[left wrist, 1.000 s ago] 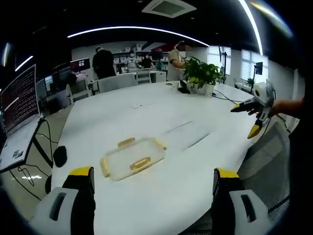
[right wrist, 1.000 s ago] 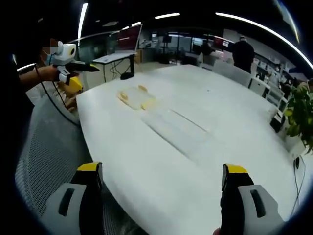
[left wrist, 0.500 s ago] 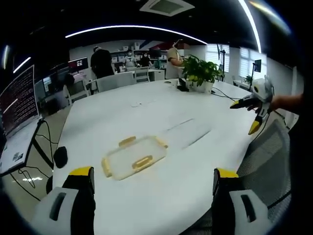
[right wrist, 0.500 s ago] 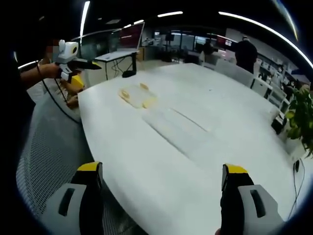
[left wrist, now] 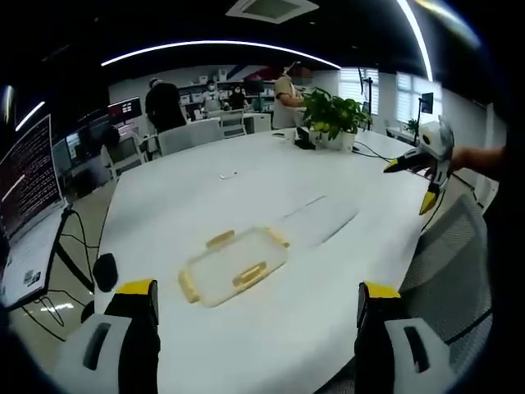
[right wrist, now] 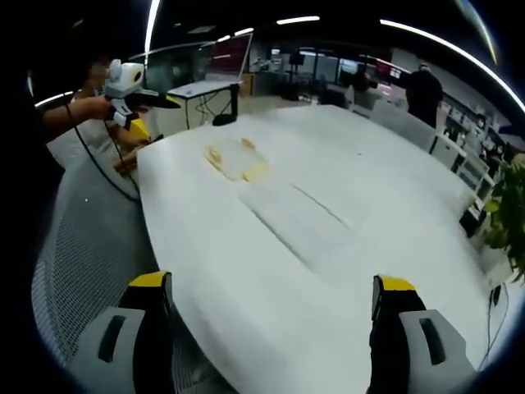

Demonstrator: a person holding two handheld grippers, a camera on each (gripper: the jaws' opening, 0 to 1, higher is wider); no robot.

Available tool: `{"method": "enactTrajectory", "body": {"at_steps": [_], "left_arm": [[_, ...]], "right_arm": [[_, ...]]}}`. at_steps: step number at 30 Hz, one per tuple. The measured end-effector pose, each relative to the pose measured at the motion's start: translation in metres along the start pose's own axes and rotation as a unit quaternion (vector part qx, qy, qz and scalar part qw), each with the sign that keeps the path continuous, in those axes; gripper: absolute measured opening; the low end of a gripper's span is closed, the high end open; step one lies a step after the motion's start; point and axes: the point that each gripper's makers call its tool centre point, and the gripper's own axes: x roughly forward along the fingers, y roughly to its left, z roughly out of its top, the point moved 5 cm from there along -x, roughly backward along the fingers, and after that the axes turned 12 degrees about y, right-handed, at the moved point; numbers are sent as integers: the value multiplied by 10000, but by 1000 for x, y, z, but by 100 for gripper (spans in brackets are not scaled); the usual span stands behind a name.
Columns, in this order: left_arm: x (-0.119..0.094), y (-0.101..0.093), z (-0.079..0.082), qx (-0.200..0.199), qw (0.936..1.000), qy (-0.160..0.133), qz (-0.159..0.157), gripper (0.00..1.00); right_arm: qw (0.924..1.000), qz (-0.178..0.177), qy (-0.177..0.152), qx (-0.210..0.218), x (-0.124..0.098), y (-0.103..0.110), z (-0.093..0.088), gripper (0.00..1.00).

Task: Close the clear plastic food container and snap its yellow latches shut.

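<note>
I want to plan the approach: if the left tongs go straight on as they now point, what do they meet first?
Probably the clear food container with yellow latches, lying on the white table ahead of the left tongs; depth is unclear.

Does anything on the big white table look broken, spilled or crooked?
Nothing stands out. The clear plastic food container with yellow latches lies flat on the white table, with no spill or crack that I can make out. Both grippers are held away from it.

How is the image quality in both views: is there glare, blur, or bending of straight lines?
Left gripper view: the ceiling light strips bend into arcs, and the clear food container is fairly sharp. Right gripper view: the white table is washed out by bright light, the container looks pale and soft, and the edges curve.
</note>
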Motion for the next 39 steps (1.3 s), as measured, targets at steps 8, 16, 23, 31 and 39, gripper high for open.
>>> {"method": "enactTrajectory", "body": {"at_steps": [8, 16, 23, 31, 39], "left_arm": [[-1, 12, 3, 153, 9999, 47, -41, 99], [1, 26, 6, 317, 9993, 171, -74, 99], [4, 37, 10, 501, 9984, 234, -114, 97], [13, 45, 14, 732, 9964, 360, -229, 97], [21, 54, 15, 919, 9941, 486, -315, 96]], "right_arm": [[9998, 80, 40, -195, 0, -8, 12, 99], [9988, 226, 65, -433, 0, -12, 29, 98], [9962, 371, 146, -779, 2, -17, 48, 97], [9914, 548, 308, -1144, 12, -21, 68, 96], [9882, 667, 388, -1324, 23, -26, 83, 95]]}}
